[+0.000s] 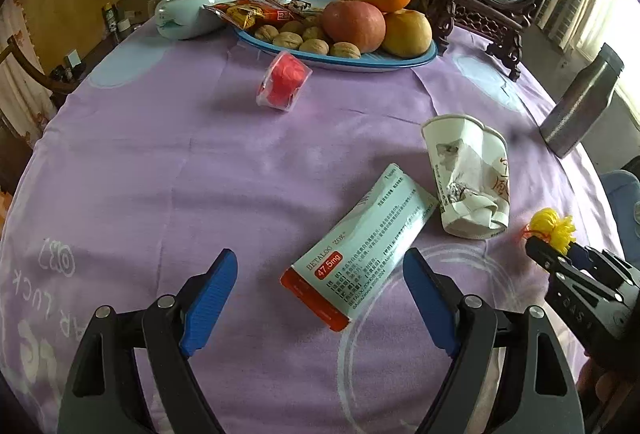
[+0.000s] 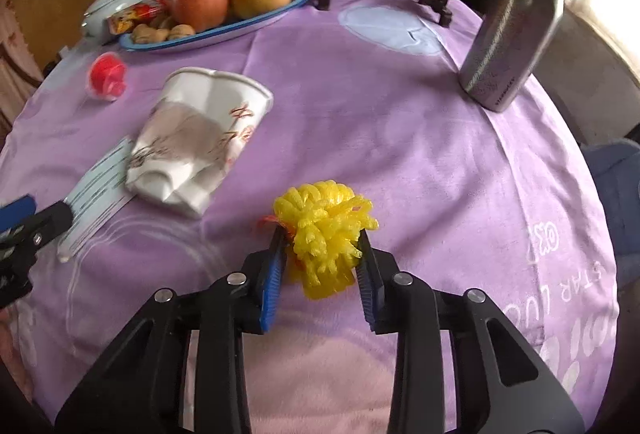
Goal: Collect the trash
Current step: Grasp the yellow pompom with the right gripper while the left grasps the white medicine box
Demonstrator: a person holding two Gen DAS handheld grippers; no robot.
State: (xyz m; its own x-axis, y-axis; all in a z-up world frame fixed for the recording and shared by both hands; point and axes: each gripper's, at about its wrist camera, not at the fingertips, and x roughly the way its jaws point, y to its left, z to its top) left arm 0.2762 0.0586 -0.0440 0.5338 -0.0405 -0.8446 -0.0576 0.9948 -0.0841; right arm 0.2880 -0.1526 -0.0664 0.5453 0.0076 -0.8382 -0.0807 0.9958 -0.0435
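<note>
Trash lies on a soft purple tablecloth [image 1: 200,162] bearing pale circles and white lettering, of which we read only "LUCK". We find the right gripper [image 2: 322,234] clamped on a yellow foam fruit net [image 2: 324,234], ribbed and bunched, near the cloth's near right edge. The left gripper [image 1: 316,288] stands with its blue ridged fingers [image 1: 210,298] wide apart and nothing between the pads, above a flattened white-and-red cardboard medicine box [image 1: 360,246] printed "BETALOC ZOK" and "47.5mg". Just beside that box lies a crushed white paper cup [image 1: 466,176] with red characters, on its side. Toward the far edge we note a clear plastic cup [image 1: 282,82] with red contents, tipped over, and a blue oval plate [image 1: 416,58] holding walnuts, apples, an orange and snack packets. A brushed steel flask [image 2: 516,18] stands at the right edge.
</note>
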